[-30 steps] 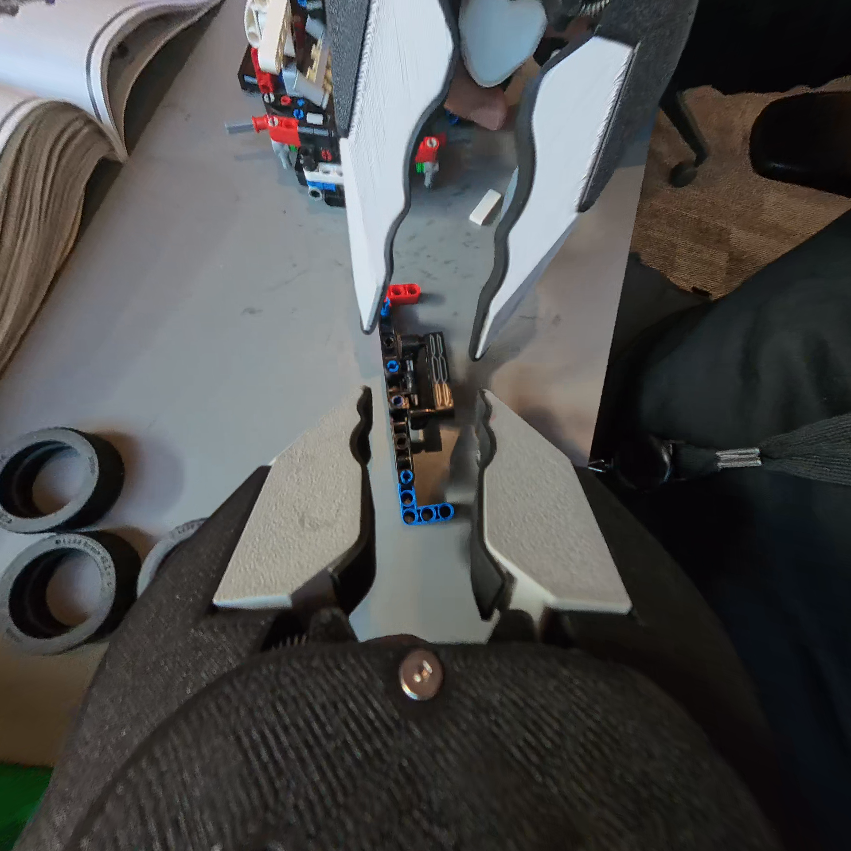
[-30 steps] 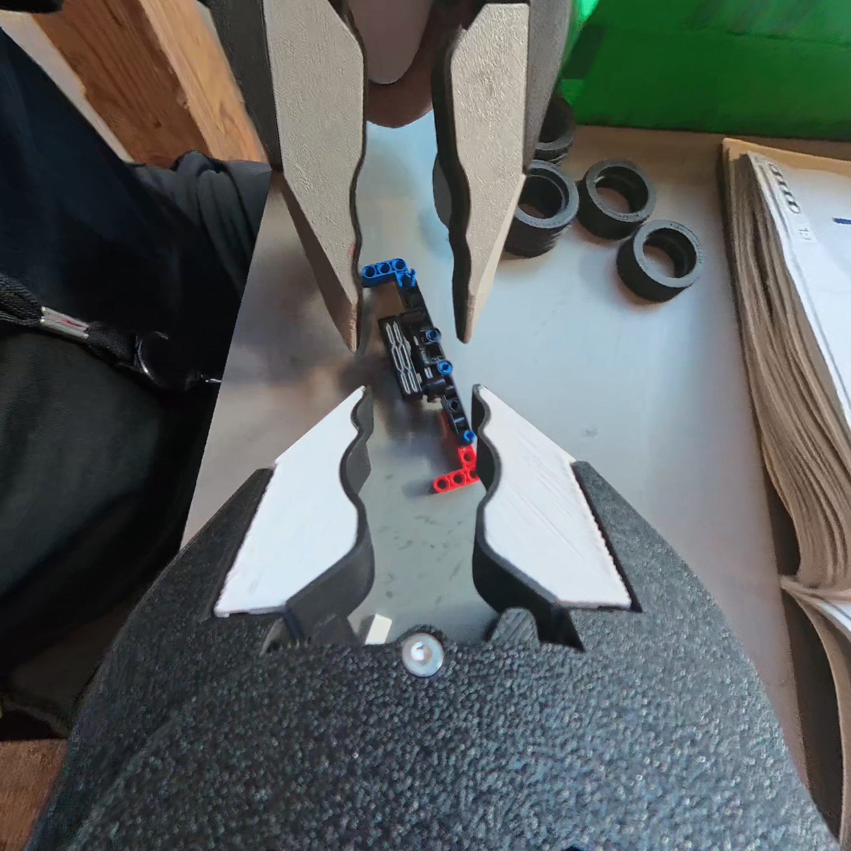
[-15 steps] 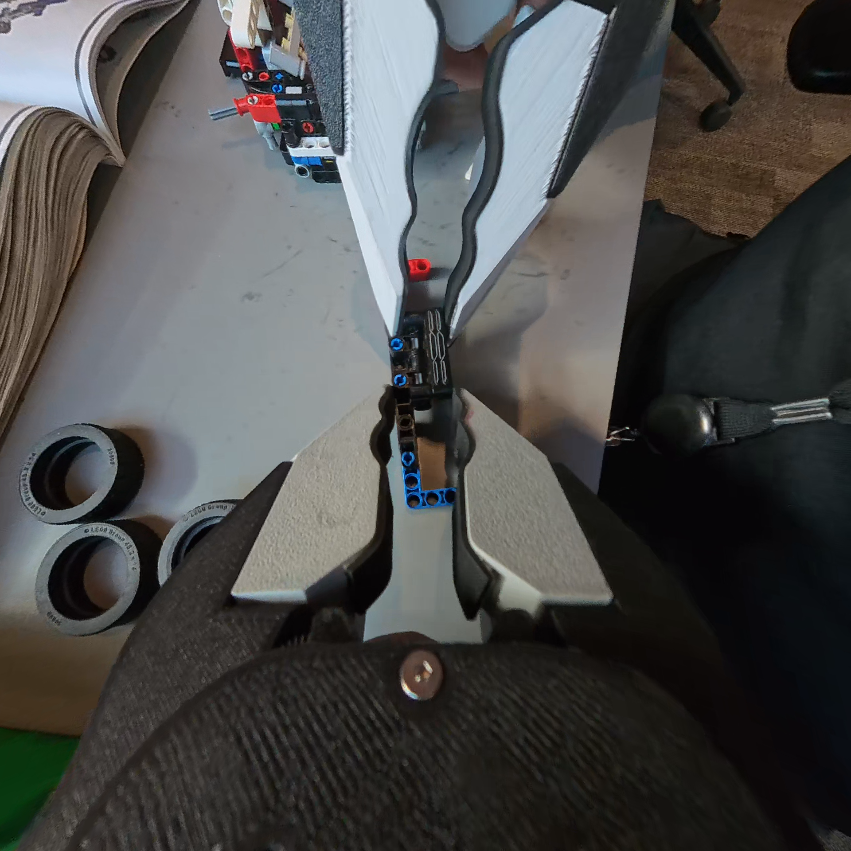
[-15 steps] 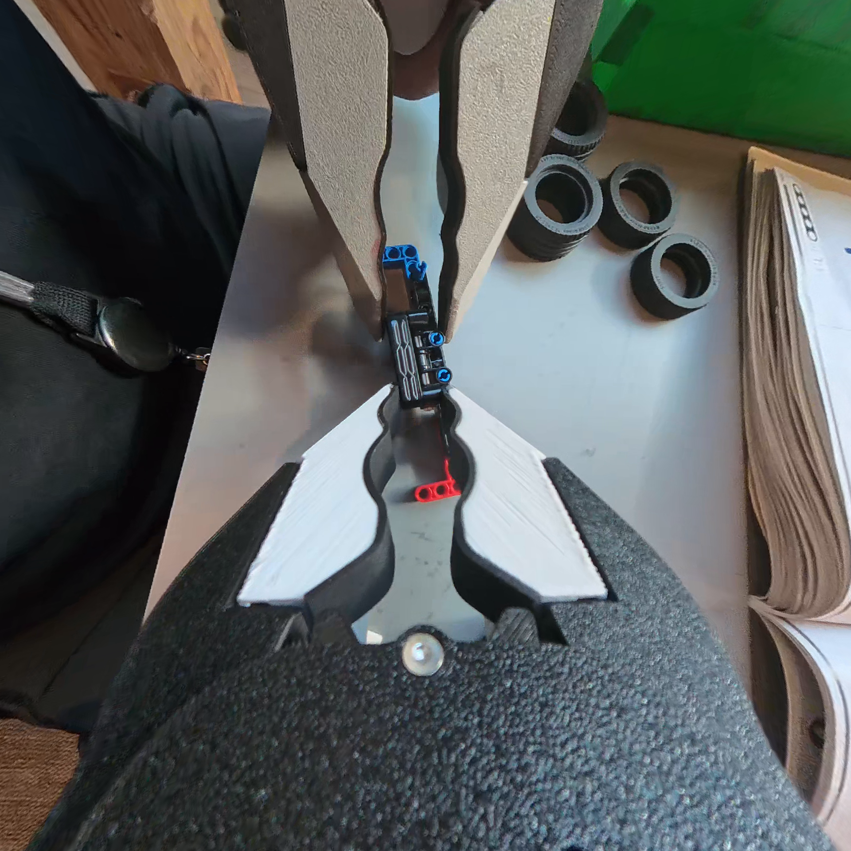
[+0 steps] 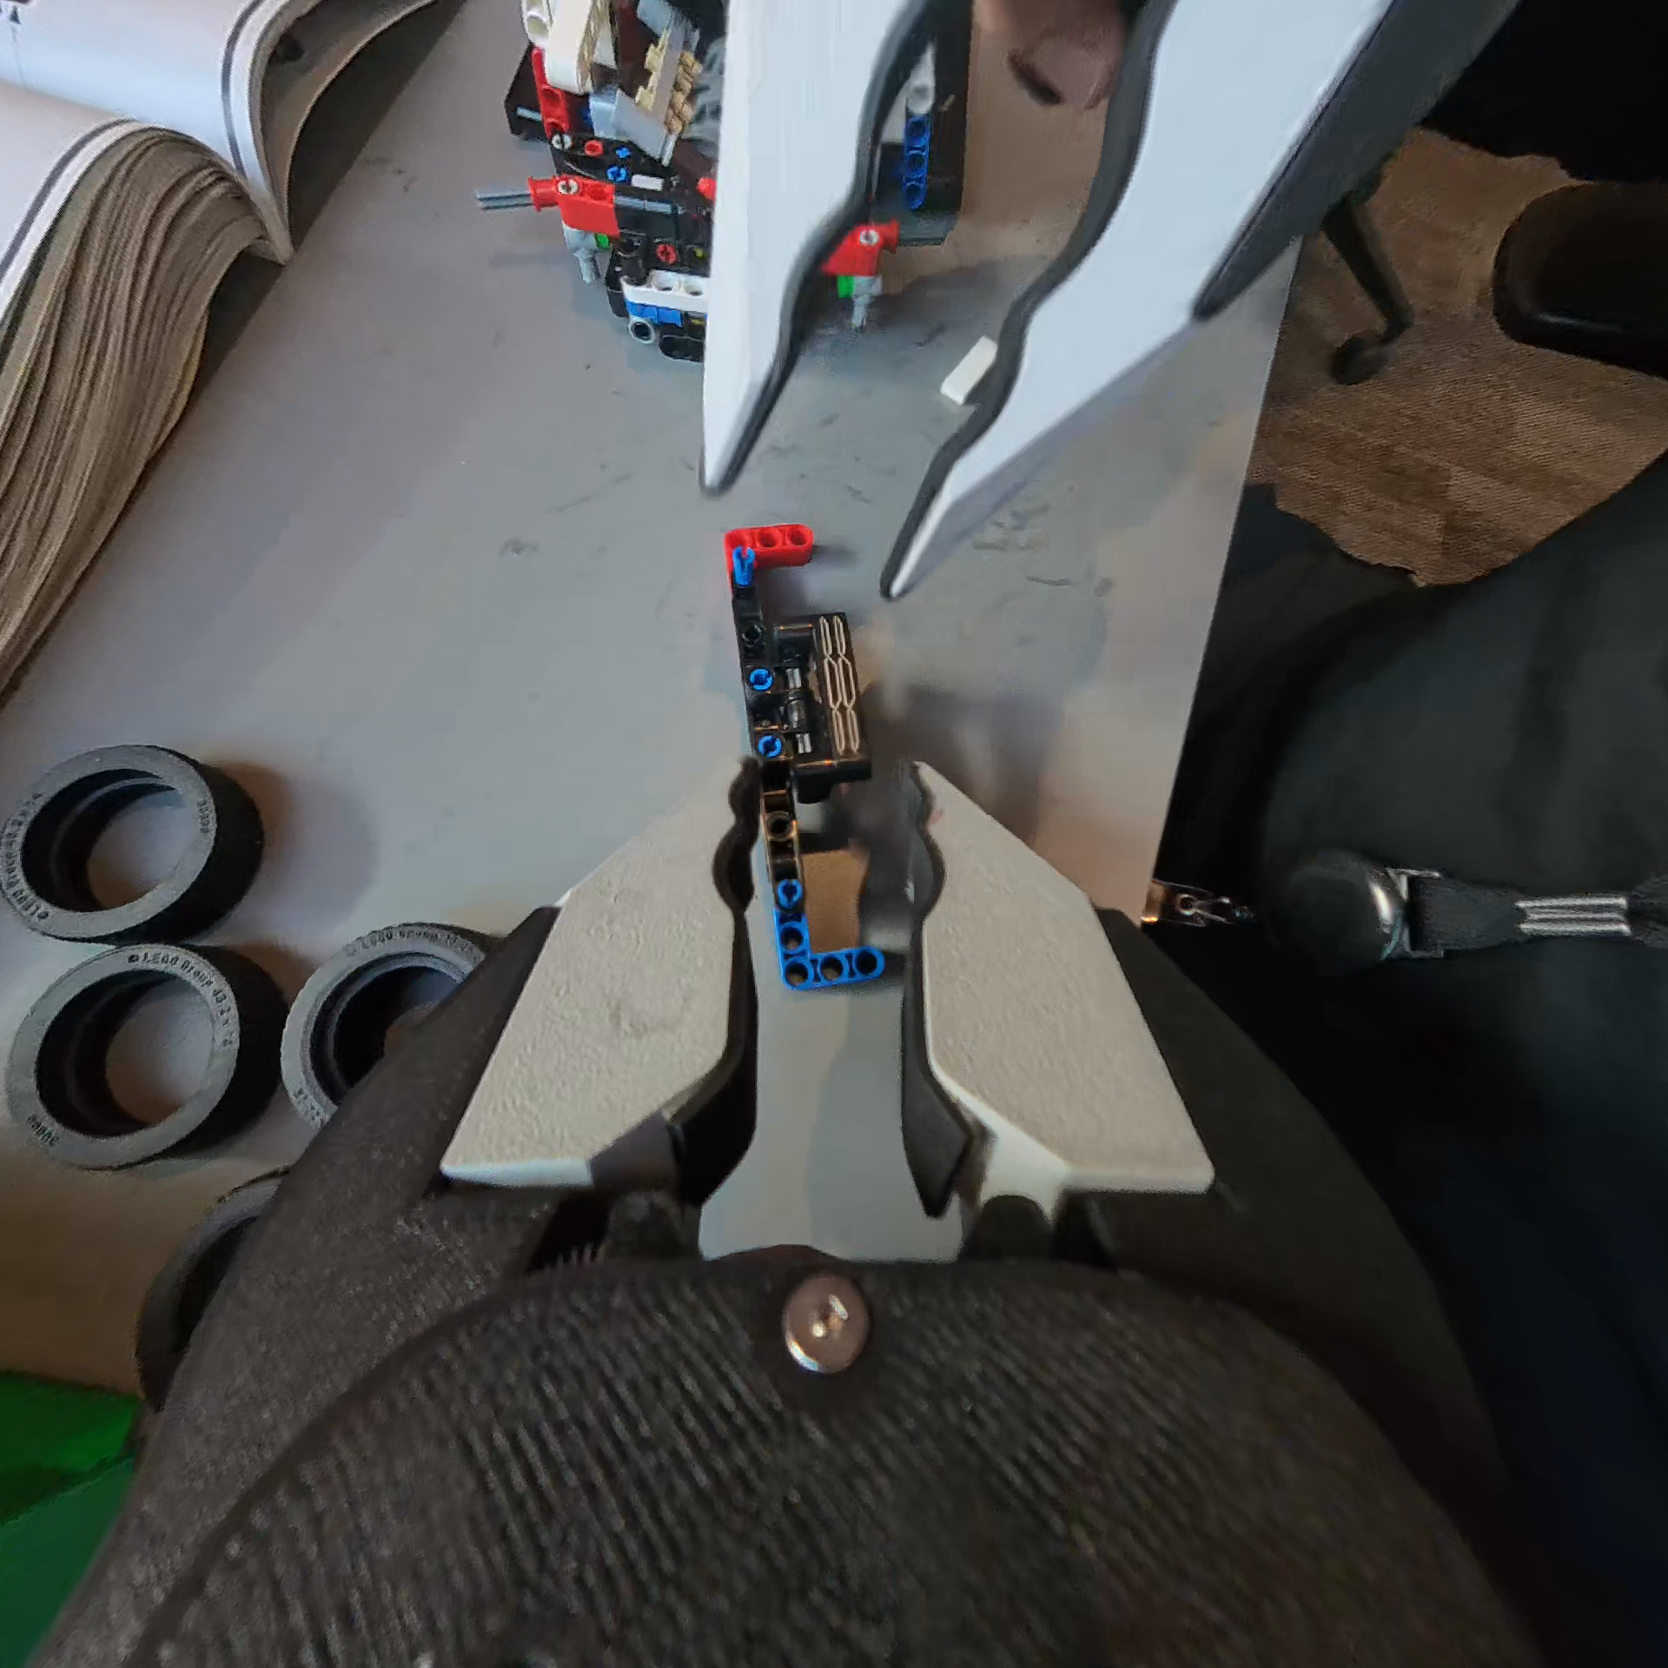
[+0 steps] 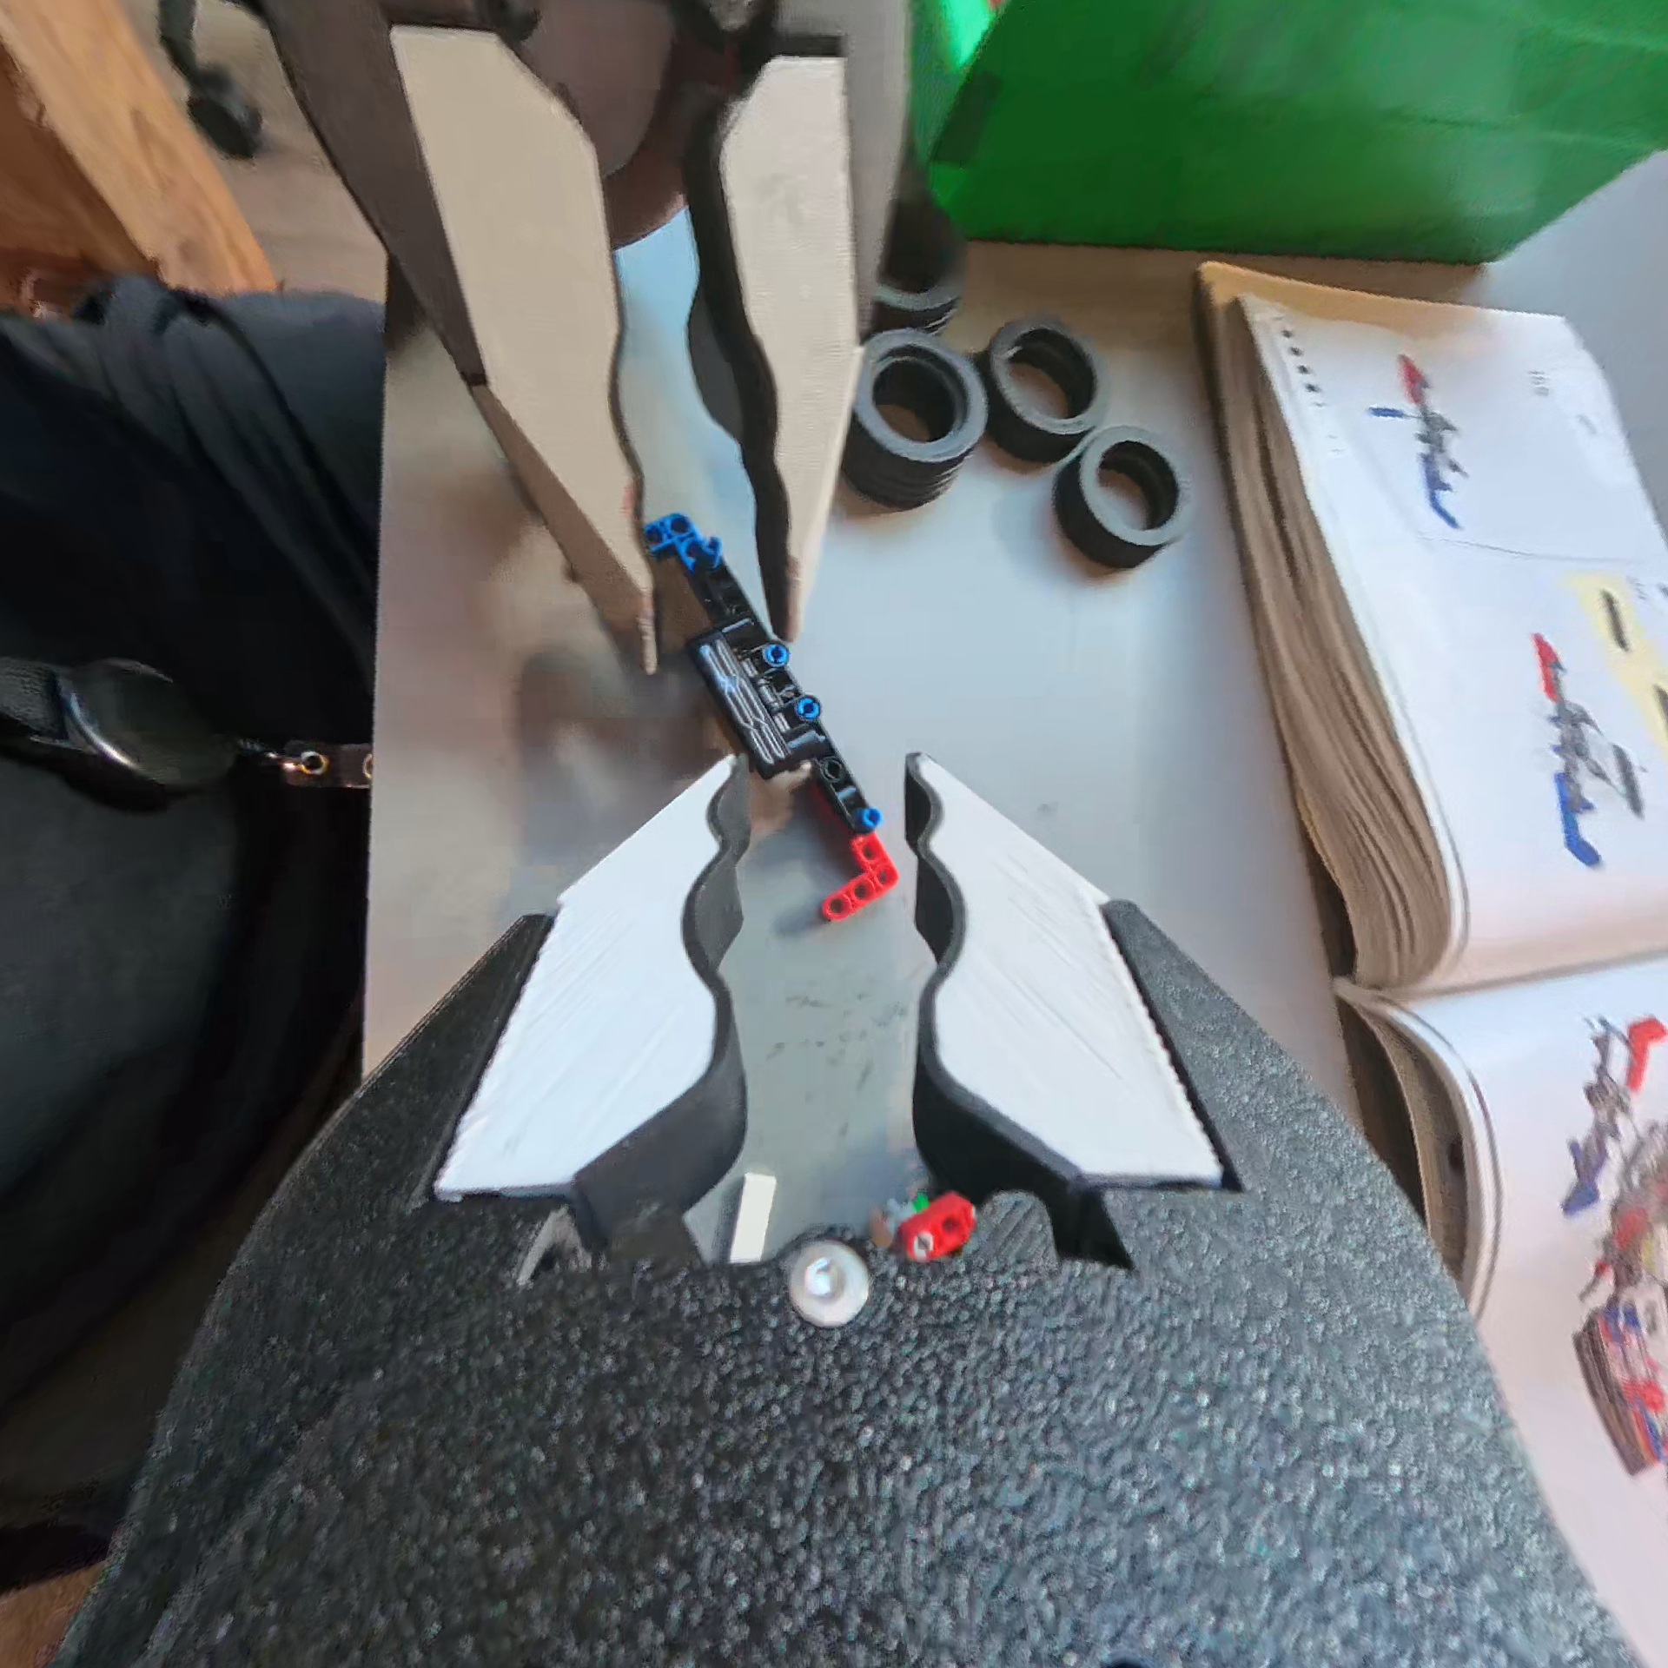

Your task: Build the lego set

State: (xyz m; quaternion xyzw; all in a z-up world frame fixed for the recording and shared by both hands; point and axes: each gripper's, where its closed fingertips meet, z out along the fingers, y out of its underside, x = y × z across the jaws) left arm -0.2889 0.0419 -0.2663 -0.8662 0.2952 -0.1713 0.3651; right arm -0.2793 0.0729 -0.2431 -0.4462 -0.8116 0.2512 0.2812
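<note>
A long black Lego assembly (image 5: 803,695), with a blue L-beam (image 5: 830,966) at one end and a red L-beam (image 5: 767,542) at the other, hangs just above the grey table (image 5: 451,587). My left gripper (image 5: 830,772) is shut on its blue end. The right wrist view shows that grip from the far side (image 6: 719,636). My right gripper (image 6: 823,767) is open. The assembly (image 6: 763,708) reaches toward it, and the red end (image 6: 862,880) lies loose between its fingers. In the left wrist view the right gripper (image 5: 801,540) hovers open just beyond the red end.
Several black tyres (image 5: 126,839) lie by my left gripper. An open instruction book (image 6: 1444,632) lies along the table's far side. A larger partly built model (image 5: 623,180), a small red part (image 5: 857,248) and a white piece (image 5: 968,370) lie behind. A green box (image 6: 1264,117) is behind. A seated person is at the table edge (image 5: 1200,722). My right fingertips sit around 5 cm from my left ones.
Half a second ago both grippers were closed on the assembly. The right gripper has opened and drawn back from the red end. The left gripper keeps its hold on the blue end.
</note>
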